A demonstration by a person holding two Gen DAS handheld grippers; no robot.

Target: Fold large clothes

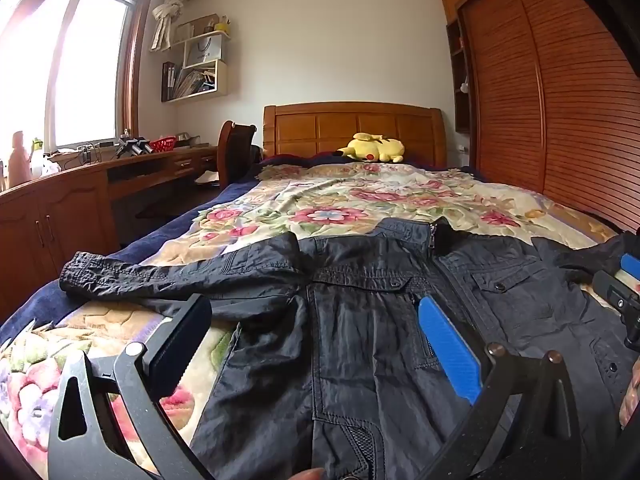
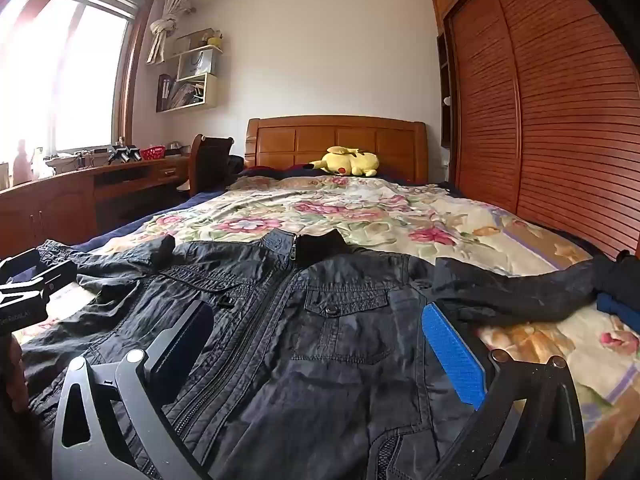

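Two grippers, left (image 1: 316,332) and right (image 2: 320,344), hover with jaws wide apart, holding nothing, over one black jacket (image 2: 320,320) spread near on the bed (image 2: 360,208); one yellow plush (image 2: 348,162) lies far.

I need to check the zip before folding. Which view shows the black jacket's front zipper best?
The right wrist view: the black jacket's front zipper runs nearly unobstructed from collar downward. The left wrist view shows only its collar end; a blue jaw pad covers part.

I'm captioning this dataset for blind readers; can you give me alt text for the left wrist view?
A black jacket lies front-up and zipped on a floral bedspread, sleeves spread sideways, collar toward the headboard. The open left gripper hovers over its chest, holding nothing; the right gripper shows at the right edge. A yellow plush toy rests by the wooden headboard.
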